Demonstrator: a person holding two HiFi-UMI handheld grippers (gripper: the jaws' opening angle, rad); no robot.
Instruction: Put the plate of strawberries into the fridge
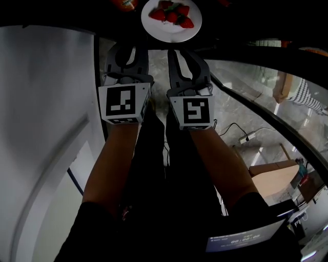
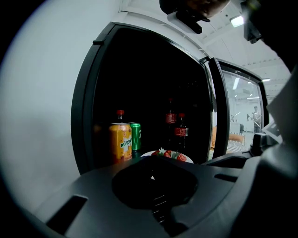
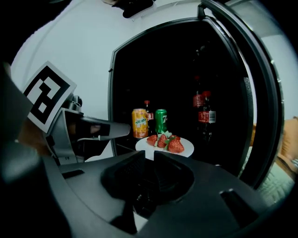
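A white plate (image 1: 154,26) with several strawberries (image 1: 173,14) sits inside the dark open fridge, flat, just ahead of both grippers. My left gripper (image 1: 127,48) is below the plate's left side, jaws together and empty. My right gripper (image 1: 179,51) is right behind the plate's near rim. In the right gripper view its jaws (image 3: 148,155) stand a narrow slit apart, and the white of the plate (image 3: 186,148) shows through that slit. I cannot tell whether they touch it. In the left gripper view the plate (image 2: 149,153) lies just beyond the left gripper (image 2: 151,160).
An orange can (image 3: 139,123), a green can (image 3: 161,121) and cola bottles (image 3: 205,114) stand behind the plate. The fridge's glass door (image 1: 266,102) hangs open at the right and a white panel (image 1: 46,128) stands at the left. A power strip (image 1: 246,137) and a cardboard box (image 1: 274,176) lie on the floor.
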